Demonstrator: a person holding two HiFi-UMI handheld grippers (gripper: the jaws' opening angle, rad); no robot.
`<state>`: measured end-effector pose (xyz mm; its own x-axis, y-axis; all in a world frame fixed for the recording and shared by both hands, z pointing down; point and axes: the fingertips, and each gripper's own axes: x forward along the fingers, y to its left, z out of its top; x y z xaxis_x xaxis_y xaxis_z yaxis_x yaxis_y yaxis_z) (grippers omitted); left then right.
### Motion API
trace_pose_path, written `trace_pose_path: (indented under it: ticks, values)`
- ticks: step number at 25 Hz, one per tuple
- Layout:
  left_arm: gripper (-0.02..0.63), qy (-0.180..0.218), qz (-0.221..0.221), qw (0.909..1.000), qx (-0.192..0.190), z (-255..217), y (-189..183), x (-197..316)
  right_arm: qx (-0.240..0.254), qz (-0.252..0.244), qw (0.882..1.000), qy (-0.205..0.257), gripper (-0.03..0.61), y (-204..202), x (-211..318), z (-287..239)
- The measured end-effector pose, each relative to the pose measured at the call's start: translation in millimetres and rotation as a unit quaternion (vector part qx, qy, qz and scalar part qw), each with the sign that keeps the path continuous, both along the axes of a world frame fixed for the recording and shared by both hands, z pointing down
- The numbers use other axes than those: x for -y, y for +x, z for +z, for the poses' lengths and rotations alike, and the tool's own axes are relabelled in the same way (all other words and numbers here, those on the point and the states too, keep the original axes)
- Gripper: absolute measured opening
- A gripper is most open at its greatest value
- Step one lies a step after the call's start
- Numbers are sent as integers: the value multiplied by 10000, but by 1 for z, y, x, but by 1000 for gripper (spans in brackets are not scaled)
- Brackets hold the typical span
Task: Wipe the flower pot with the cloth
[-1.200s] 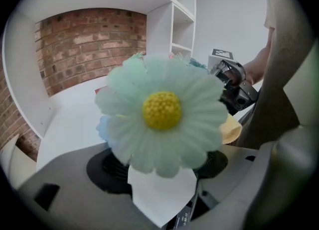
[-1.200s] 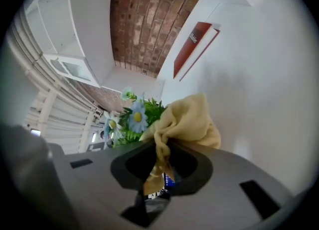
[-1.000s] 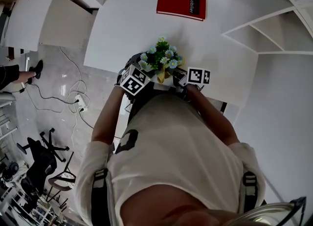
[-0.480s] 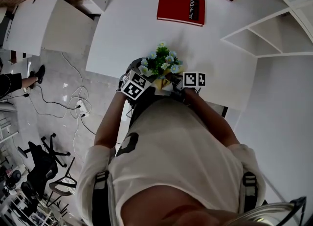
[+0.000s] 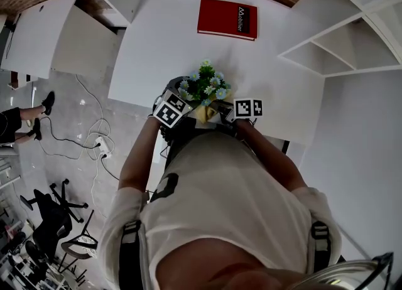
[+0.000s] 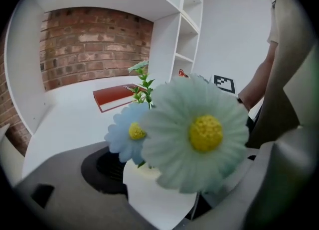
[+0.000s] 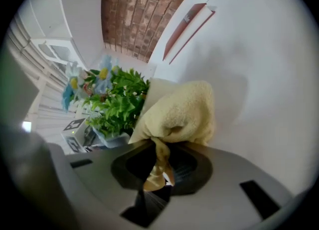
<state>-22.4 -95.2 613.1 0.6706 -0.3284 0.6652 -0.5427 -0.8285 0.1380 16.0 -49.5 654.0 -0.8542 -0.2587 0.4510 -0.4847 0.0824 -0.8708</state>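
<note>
L gripper [image 5: 179, 98] jaws had just opened wider; white flower pot [image 6: 155, 197] sat between them, unclamped. R gripper [image 7: 158, 176] was clenched on yellow cloth [image 7: 180, 112], wad at pot side.

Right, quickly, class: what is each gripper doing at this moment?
Left gripper: open; its jaws have just been opening wider, with the white flower pot between them, not clamped.
Right gripper: closed on the yellow cloth.

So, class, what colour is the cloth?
The cloth is pale yellow, best seen in the right gripper view.
</note>
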Motion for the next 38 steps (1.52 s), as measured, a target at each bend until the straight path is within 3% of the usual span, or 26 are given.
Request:
trace_pose_path:
  ticks: [3, 8, 14, 22, 26, 33, 38]
  values:
    - [374, 34, 70, 9999, 105, 9, 1, -5, 174, -2, 9996, 231, 77, 2, 7, -23]
    - [373, 26, -33, 10000, -47, 8, 2, -10, 351, 104, 9984, 432, 77, 5, 14, -43]
    - [373, 45, 40, 10000, 29, 7, 3, -16, 201, 161, 9996, 73, 77, -6, 9, -8]
    - [373, -118, -37, 9998, 142, 2, -10, -19, 178, -21, 9998, 15, 72, -10, 3, 3]
    - [374, -138, -289, 9992, -229, -17, -22, 2, 214, -15, 9998, -36, 72, -2, 4, 7]
    - [374, -420, 366, 9976, -422, -12, 9, 4, 227, -65, 9997, -92, 75, 2, 1, -1]
    - [374, -314, 343, 9978, -469, -7, 12, -5, 498, 137, 9981, 326, 75, 6, 15, -38]
